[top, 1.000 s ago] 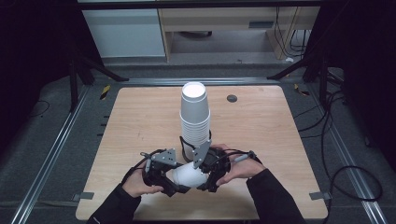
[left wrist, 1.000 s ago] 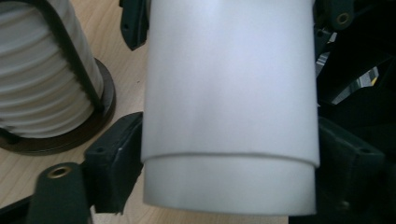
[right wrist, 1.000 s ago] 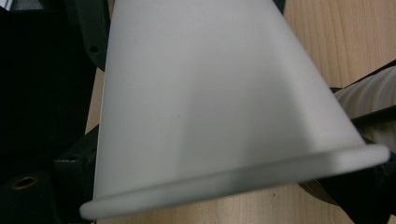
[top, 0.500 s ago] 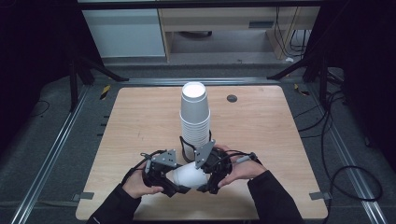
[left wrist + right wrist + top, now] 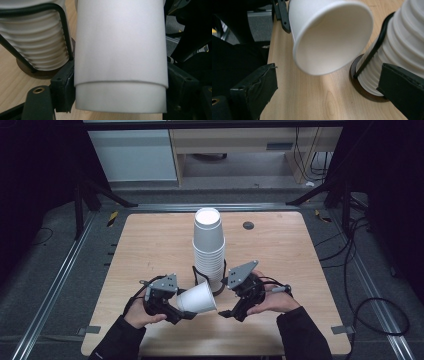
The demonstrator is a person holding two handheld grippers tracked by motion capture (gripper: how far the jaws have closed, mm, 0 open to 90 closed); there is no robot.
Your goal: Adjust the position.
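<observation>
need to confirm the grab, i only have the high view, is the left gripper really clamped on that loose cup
Observer: Yes. In the left gripper view the left gripper has a jaw pressed against each side of the paper cup.
Operator: is the right one on it too
Observer: No. In the right gripper view the right gripper stands open, both jaws clear of the cup's mouth.
Operator: anything inside the cup
Observer: Nothing; that view looks into it and it is empty.
</observation>
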